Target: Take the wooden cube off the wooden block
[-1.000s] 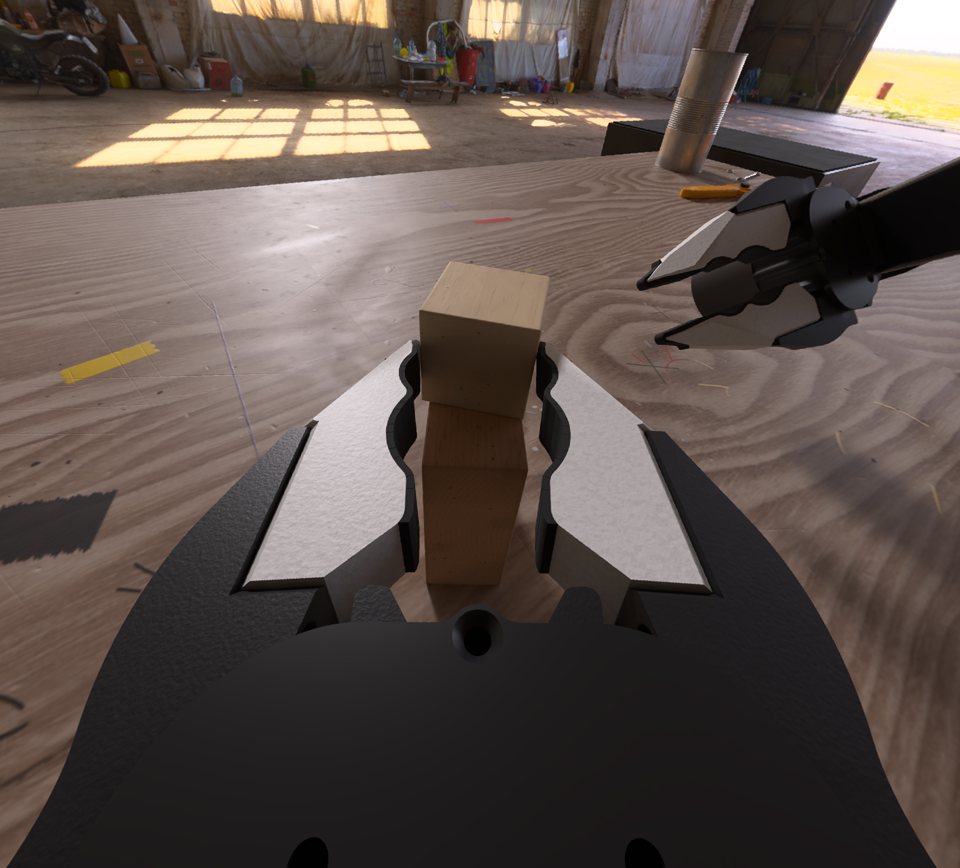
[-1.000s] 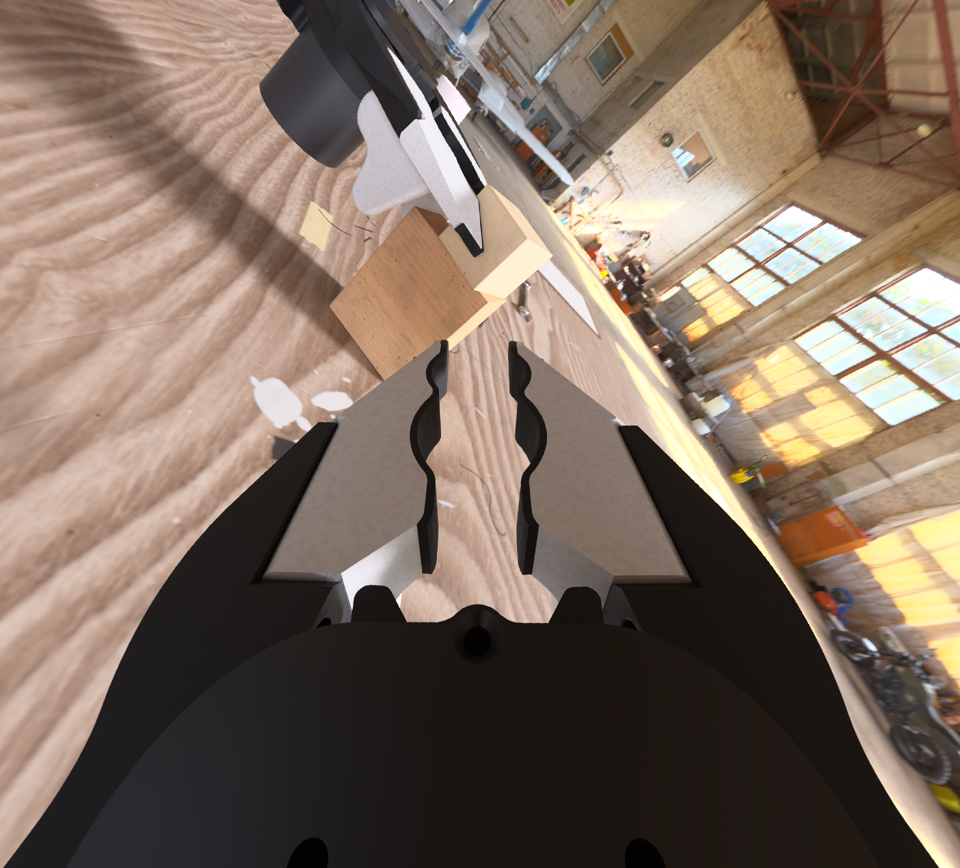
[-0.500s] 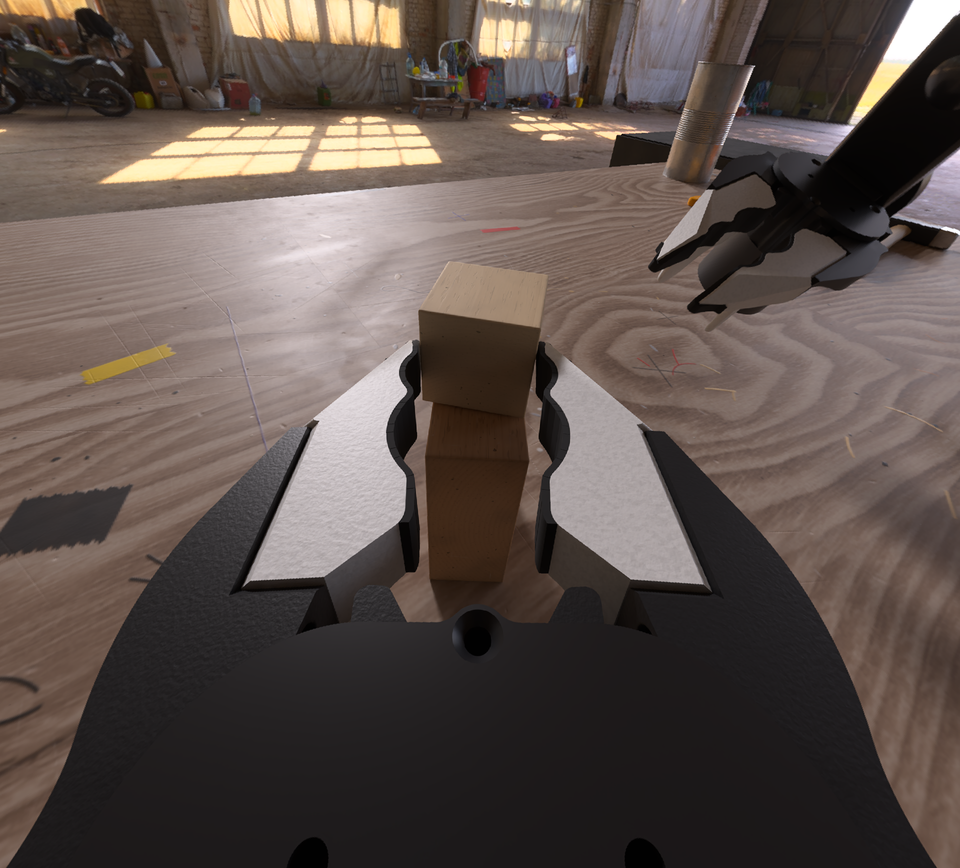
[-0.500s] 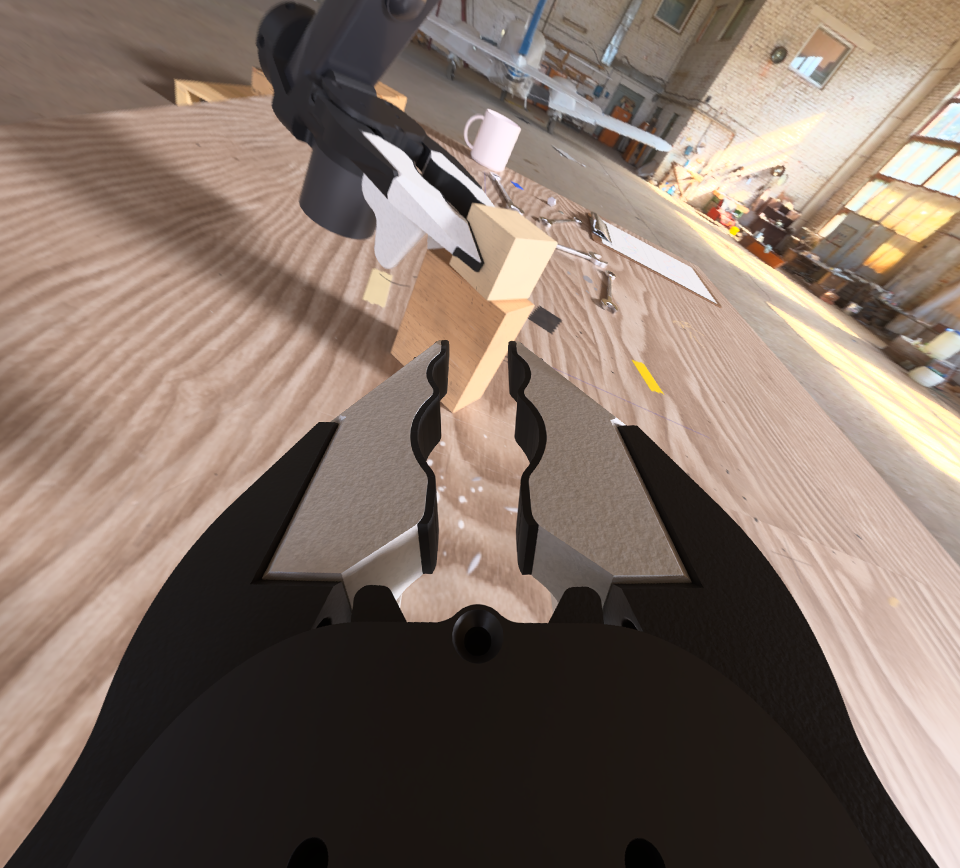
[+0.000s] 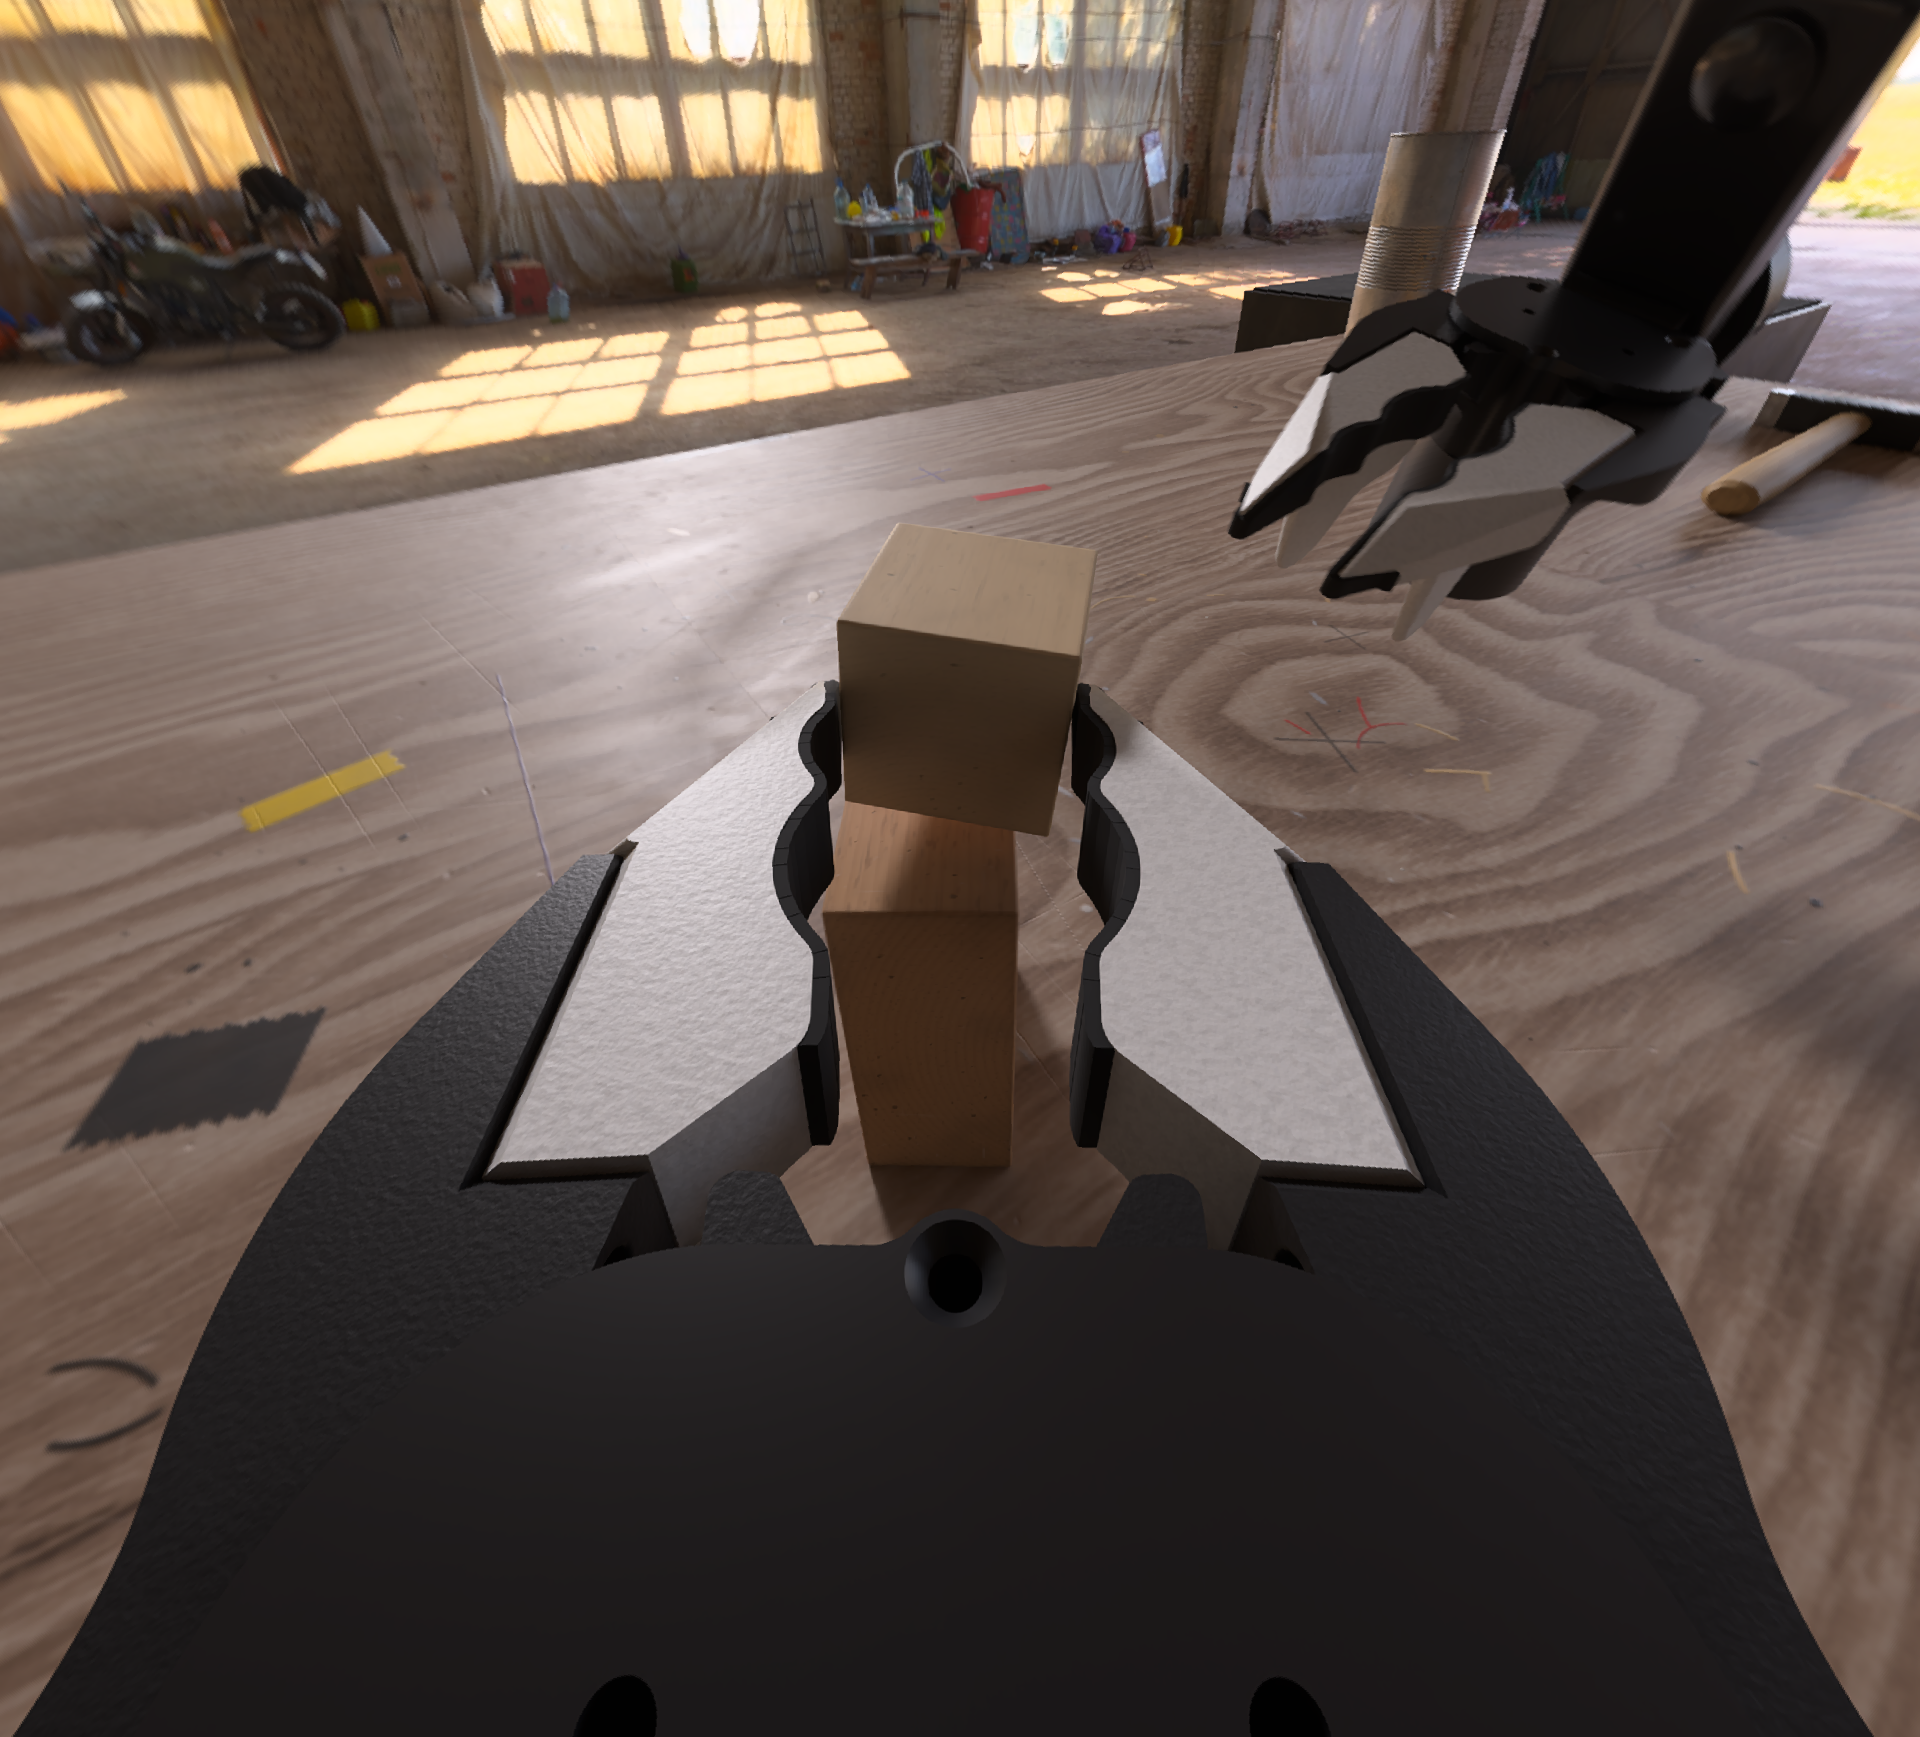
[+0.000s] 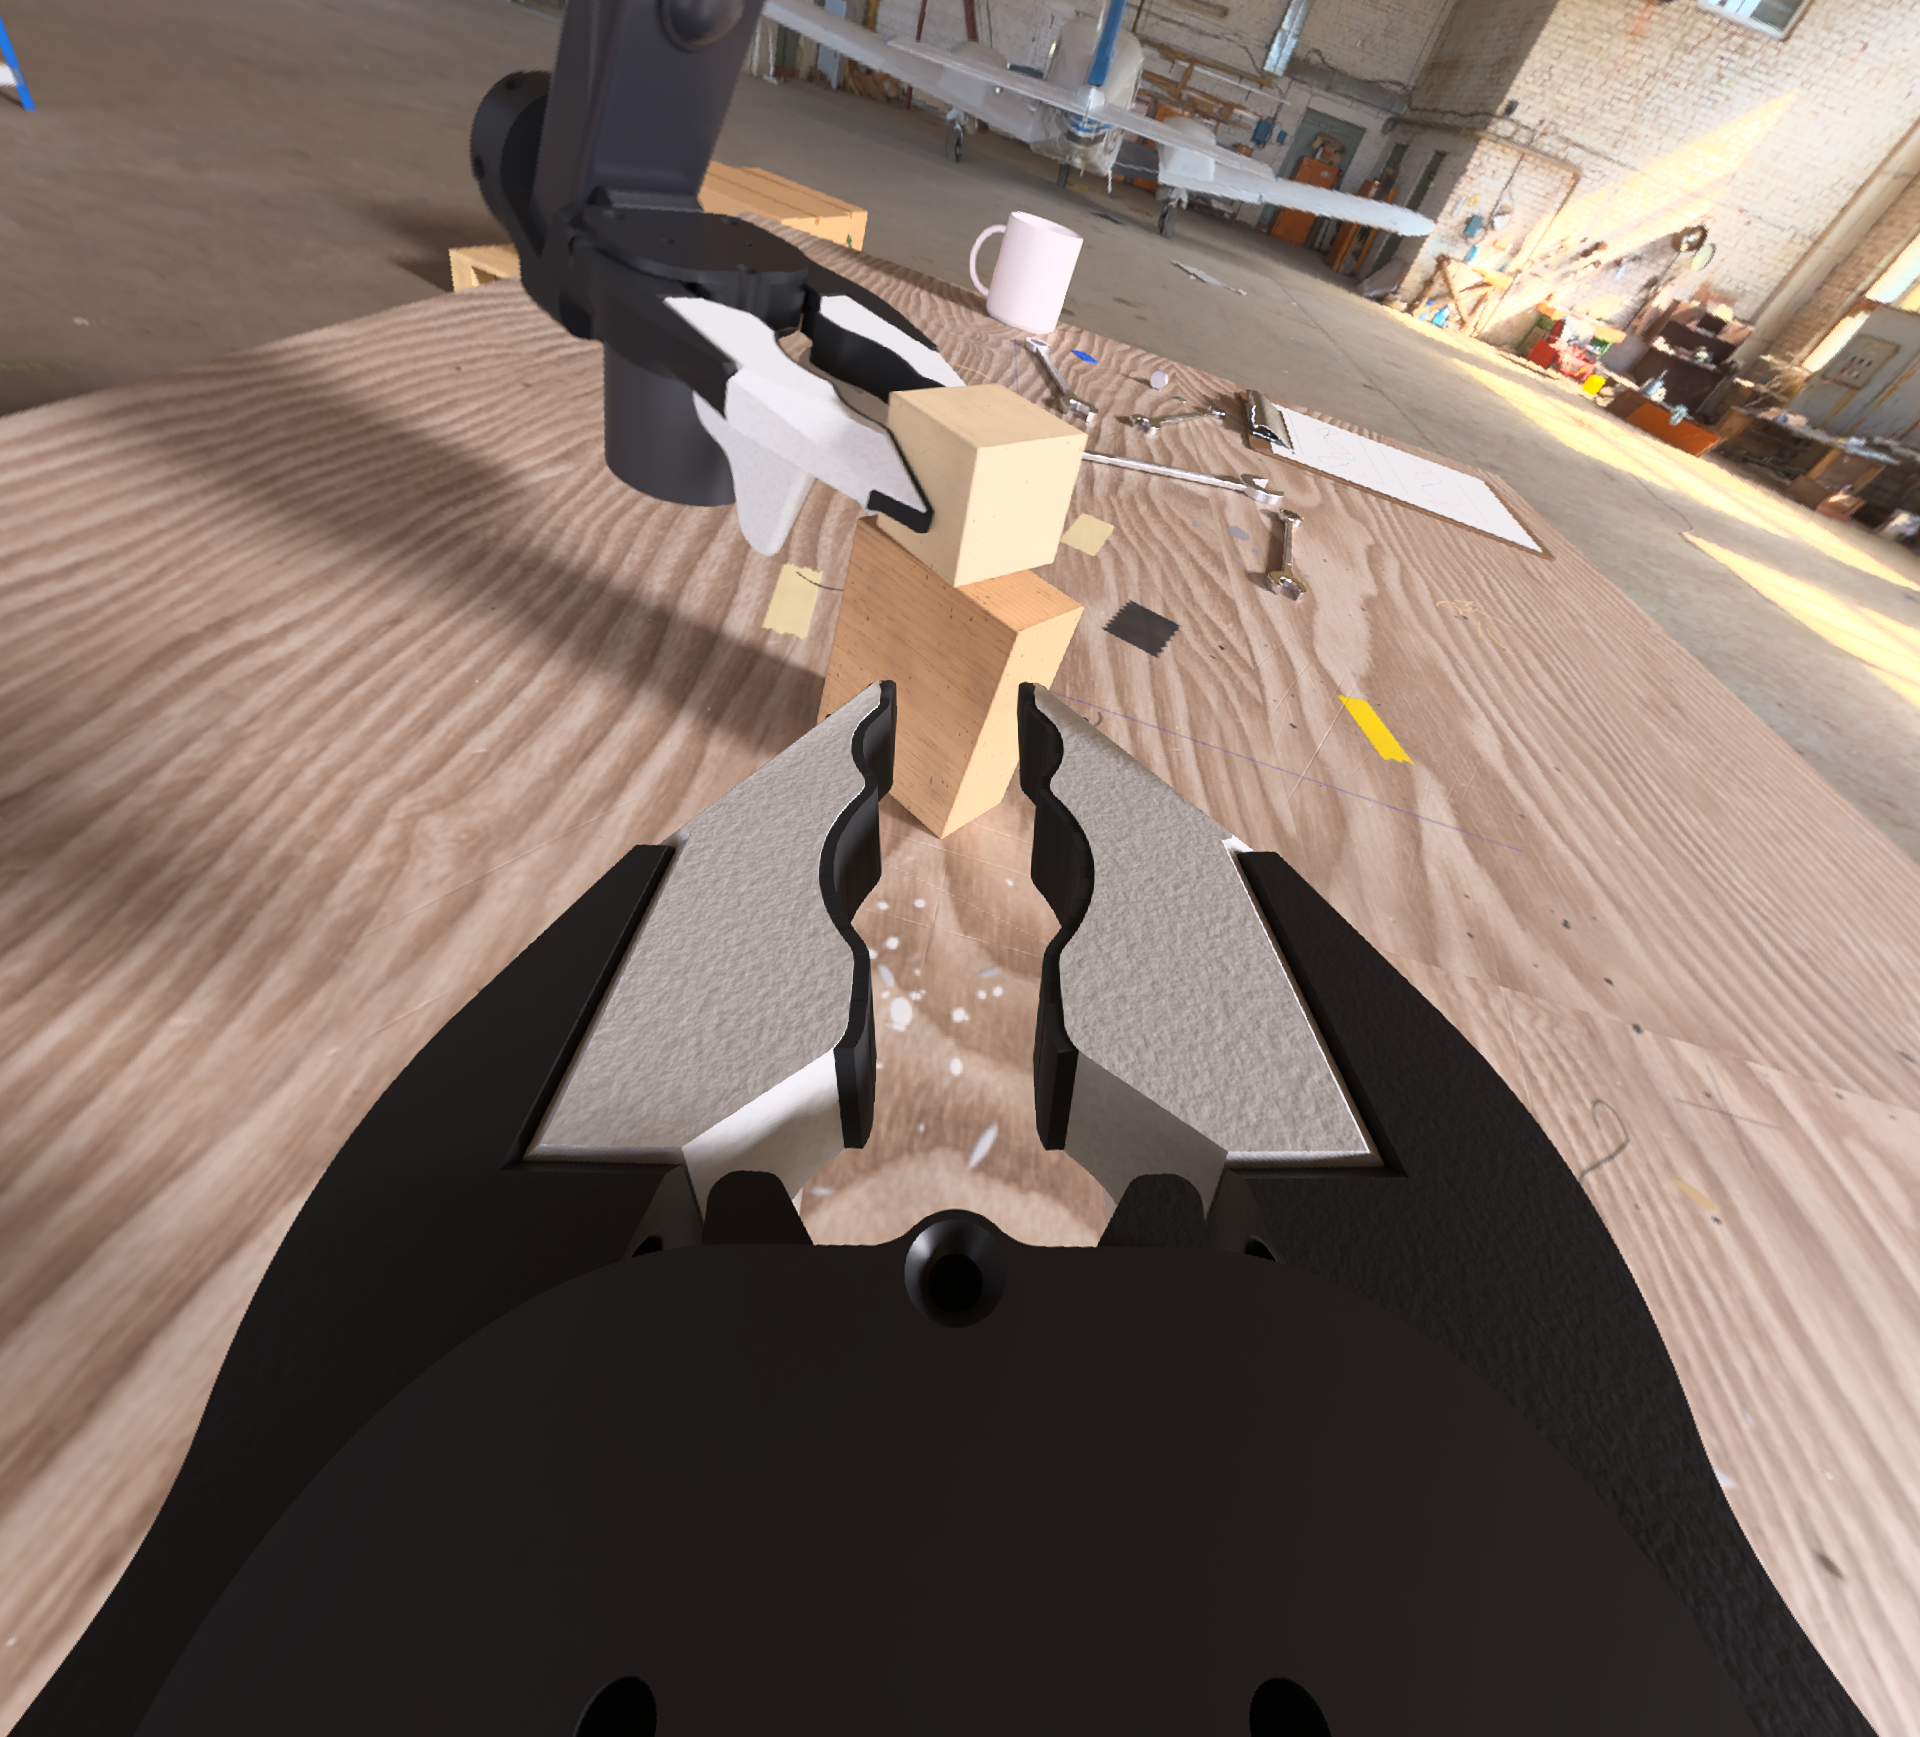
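The left claw (image 5: pixel 954 711) grips the cube (image 5: pixel 961 679), which sits tilted atop the block (image 5: pixel 925 991) – whether they touch, I cannot tell. The right claw (image 6: pixel 954 731) hangs open and empty near the block. Both stand on a wood-grained table (image 6: pixel 312 752) strewn with wrenches (image 6: pixel 1174 466), a mug (image 6: pixel 1029 269) and tape bits, in a sunlit brick hangar.
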